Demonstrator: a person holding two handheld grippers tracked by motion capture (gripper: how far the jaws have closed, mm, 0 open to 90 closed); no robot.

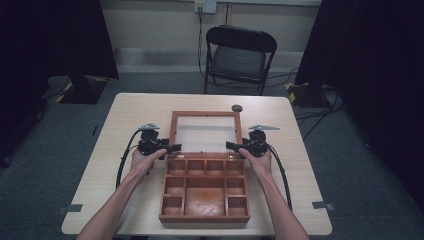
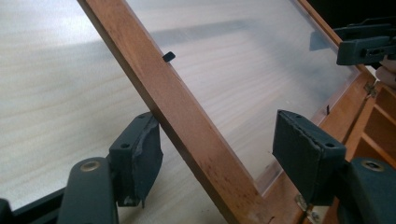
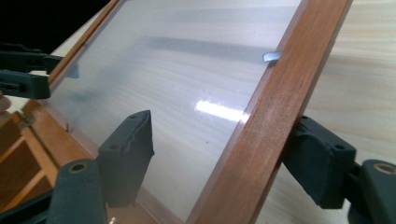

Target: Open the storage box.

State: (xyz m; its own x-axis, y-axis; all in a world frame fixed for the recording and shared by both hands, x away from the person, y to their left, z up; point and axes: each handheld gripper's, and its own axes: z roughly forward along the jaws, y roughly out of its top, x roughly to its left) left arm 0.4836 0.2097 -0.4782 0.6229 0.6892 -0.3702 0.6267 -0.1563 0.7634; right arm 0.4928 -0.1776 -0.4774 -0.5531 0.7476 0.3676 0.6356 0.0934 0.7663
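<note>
Both tools straddle opposite side rails of the open lid, unclamped

Overhead plus two close lid views

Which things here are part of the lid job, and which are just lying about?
In the job: wooden box; its glazed lid, laid open; left gripper and right gripper, each with jaws open around a side rail of the lid.

Lying about: small dark object on the table; folding chair.
</note>
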